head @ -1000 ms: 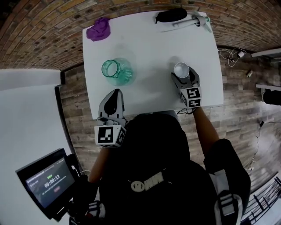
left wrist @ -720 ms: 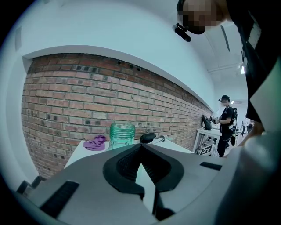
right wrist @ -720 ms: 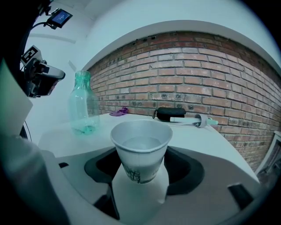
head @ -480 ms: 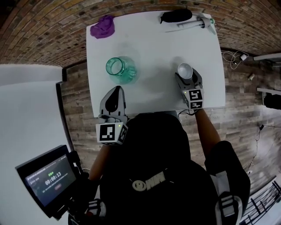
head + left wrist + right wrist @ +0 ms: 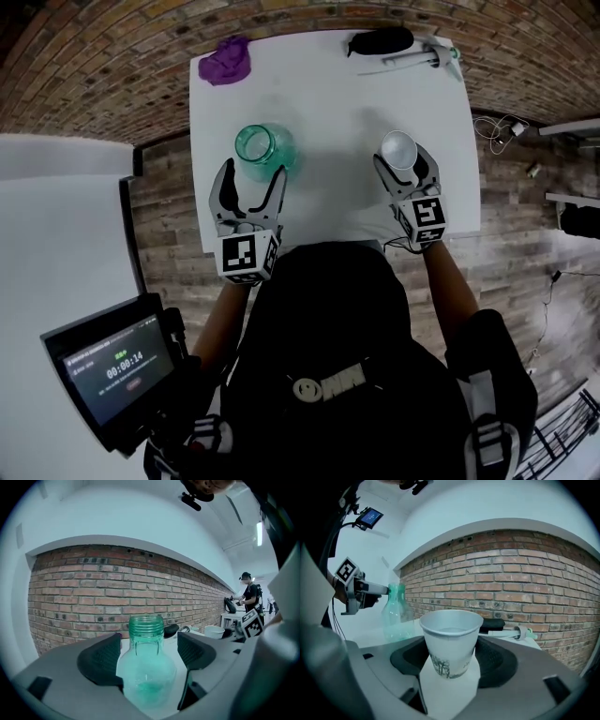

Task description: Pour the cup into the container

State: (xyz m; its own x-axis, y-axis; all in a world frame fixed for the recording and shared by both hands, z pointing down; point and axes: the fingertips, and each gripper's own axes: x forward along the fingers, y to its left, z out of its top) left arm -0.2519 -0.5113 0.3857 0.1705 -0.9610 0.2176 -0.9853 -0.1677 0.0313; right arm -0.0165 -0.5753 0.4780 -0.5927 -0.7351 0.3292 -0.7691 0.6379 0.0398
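**A:** Where is the cup (image 5: 451, 641)?

**B:** In the lower middle of the right gripper view, upright. The right gripper (image 5: 401, 161) is clenched on it, with 1 pad on each side of its wall. Those jaws have just been closing, and the cup is between them. In the head view it sits right of centre, over the white counter (image 5: 328, 103).

**A:** Is there anything in it?

**B:** A pale, level surface shows below the rim. It may be liquid, but the view is too dim to be sure.

**A:** And the jar (image 5: 262, 148)?

**B:** It is green glass and stands upright on the counter, left of centre in the head view, with its mouth facing up. It is well apart from the cup.

**A:** What about the left gripper (image 5: 146, 656)?

**B:** It is released. Its jaws have just been opening and now stand wide, with 1 pad on each side of the jar's lower body. The jar is between them, but the pads do not press on it.

**A:** What else is on the counter?

**B:** A purple cloth (image 5: 225, 61) lies at its upper left corner. A black object (image 5: 380, 40) and a white tool (image 5: 412, 58) lie along its upper right edge. A screen (image 5: 117, 370) glows at the lower left of the frame, off the counter.
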